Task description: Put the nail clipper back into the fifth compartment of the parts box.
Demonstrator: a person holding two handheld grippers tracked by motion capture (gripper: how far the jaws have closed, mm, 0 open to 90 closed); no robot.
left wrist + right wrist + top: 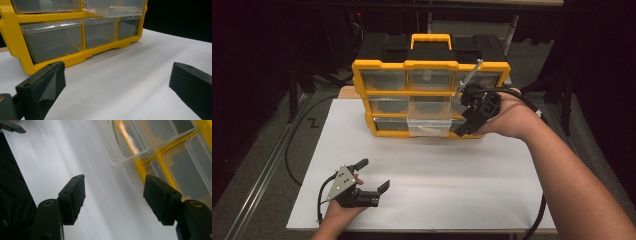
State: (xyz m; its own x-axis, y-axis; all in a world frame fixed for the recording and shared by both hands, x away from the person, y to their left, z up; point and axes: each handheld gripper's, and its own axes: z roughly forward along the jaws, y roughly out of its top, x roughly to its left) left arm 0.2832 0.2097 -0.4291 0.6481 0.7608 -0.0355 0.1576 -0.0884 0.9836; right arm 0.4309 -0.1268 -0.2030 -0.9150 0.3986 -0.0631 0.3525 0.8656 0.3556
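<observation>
Both grippers (374, 175) (468, 125) gape empty, the right beside the pulled-out drawer (429, 125)

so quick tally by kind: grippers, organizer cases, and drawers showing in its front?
Grippers: 2, the left gripper and the right gripper, both with jaws apart and nothing between them.
Organizer cases: 1, the yellow organizer.
Clear drawers in its front: 9, with the bottom middle drawer pulled out.
Total: 12.
</observation>
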